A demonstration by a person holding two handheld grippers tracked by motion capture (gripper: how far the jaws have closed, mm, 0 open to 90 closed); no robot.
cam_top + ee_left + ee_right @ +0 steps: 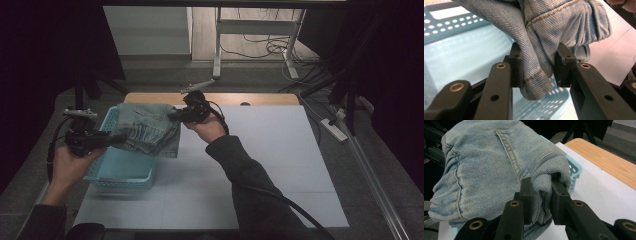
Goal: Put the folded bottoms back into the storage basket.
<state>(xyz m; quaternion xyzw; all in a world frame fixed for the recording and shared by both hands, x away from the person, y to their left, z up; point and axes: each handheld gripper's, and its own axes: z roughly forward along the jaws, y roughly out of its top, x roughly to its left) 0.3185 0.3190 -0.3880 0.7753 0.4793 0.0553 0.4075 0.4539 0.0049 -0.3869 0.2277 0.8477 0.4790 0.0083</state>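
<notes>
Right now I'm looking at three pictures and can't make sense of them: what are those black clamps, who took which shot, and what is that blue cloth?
No robot here: a person holds a hand-held clamp in each hand. The high view looks down on the table. There the left tool and the right tool carry a folded piece of denim clothing between them, above a light blue plastic basket. The other two pictures come from small cameras riding on the tools, looking along their black jaws. In the left gripper view the left tool pinches a denim fold; in the right gripper view the right tool does the same at the other end.
</notes>
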